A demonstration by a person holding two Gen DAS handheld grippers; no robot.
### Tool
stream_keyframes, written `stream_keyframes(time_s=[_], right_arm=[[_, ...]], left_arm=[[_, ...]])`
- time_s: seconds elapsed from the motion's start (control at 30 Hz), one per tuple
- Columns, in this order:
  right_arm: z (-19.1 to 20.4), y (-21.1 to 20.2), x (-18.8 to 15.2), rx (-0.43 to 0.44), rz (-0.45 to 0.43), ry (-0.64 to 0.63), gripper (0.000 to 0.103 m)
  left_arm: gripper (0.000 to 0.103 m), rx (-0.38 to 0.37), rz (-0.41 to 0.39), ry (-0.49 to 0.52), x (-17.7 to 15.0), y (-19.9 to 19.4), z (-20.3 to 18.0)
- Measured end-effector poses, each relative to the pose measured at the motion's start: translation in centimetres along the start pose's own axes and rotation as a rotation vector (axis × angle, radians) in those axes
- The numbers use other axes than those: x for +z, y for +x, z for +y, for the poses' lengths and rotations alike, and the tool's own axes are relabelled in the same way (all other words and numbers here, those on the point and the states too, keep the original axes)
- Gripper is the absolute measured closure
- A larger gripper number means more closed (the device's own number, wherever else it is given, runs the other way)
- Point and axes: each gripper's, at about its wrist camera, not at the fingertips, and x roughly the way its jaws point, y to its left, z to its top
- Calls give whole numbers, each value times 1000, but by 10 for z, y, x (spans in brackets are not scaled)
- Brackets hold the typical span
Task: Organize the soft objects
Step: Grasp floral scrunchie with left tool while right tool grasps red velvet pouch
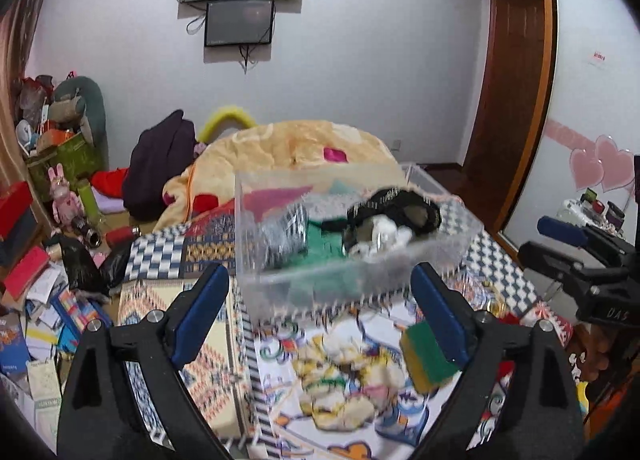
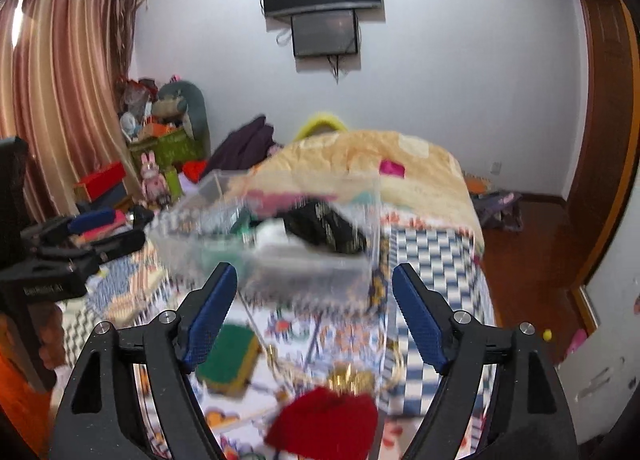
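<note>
Left gripper (image 1: 320, 312) and right gripper (image 2: 314, 314) both level over the bed, jaws spread wide, empty. Clear bin (image 1: 352, 260) just beyond, holding soft items. Sponge (image 2: 228, 360), red knit piece (image 2: 324, 424) lie near.

- Left gripper (image 1: 320, 308): black frame with blue finger pads, fingers spread wide apart and holding nothing, pointing toward 12 o'clock.
- Right gripper (image 2: 314, 310): same build, fingers also spread wide and holding nothing, pointing toward 12 o'clock.
</note>
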Motion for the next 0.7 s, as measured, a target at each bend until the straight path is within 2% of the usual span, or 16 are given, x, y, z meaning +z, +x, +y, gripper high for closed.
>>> stream_keyframes(time_s=[0.33, 0.57, 0.6, 0.7], right_arm=[[-4, 13, -59, -18, 171, 33, 25], [-4, 21, -82, -9, 253, 58, 25], [-4, 21, -83, -1, 256, 61, 25], [-1, 19, -85, -5, 246, 44, 24]], left_arm=[[9, -43, 153, -13, -58, 20, -10], [9, -24, 199, -15, -79, 32, -12], [10, -28, 199, -22, -80, 32, -11], [26, -45, 205, -34, -84, 34, -8]])
